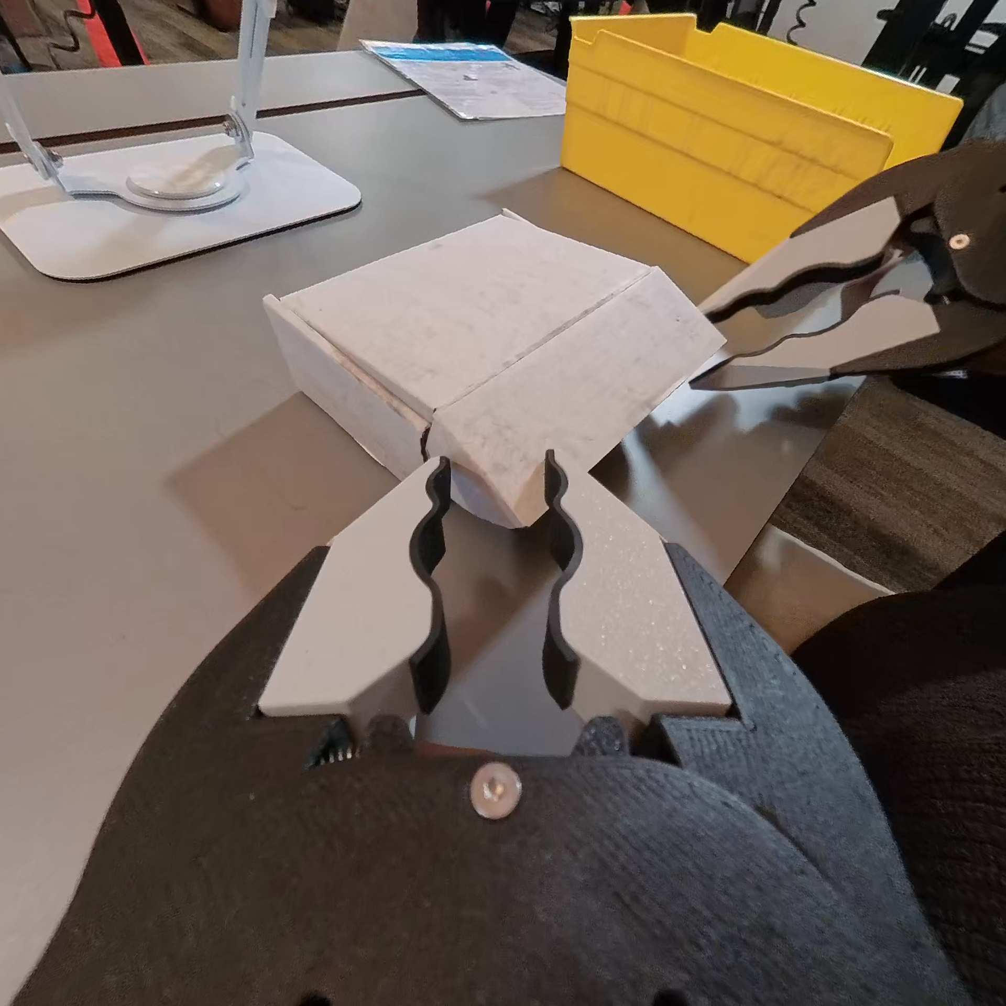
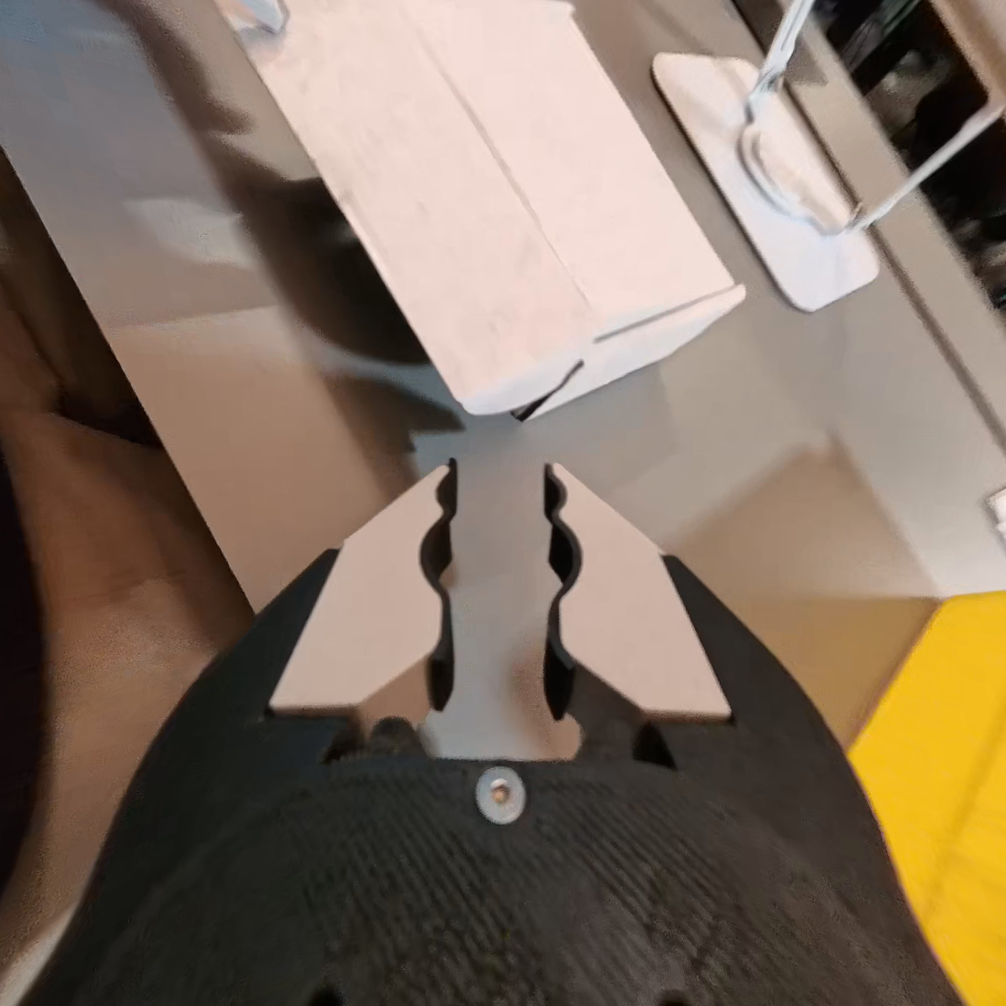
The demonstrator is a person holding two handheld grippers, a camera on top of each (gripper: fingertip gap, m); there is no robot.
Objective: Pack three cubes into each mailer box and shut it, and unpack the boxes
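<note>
Left wrist view: mailer box (image 1: 462, 321) sits mid-desk (image 1: 163, 435), lid down, front flap untucked. Left gripper (image 1: 496, 462) fingers parted, empty, at the flap's near corner; right gripper (image 1: 702, 348) likewise empty. I'd press the flap in squarely.

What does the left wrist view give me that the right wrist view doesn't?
Only the left wrist view: both tongs at once, the left tongs open at the mailer box's unfolded front flap, the right tongs near the flap's far corner; also the full yellow bin and a printed sheet.

Only the right wrist view: the right tongs up close, open, empty, short of the box; the left tongs do not show.

Both: the box with lid down, the grey table, a white stand, some of the bin.
</note>
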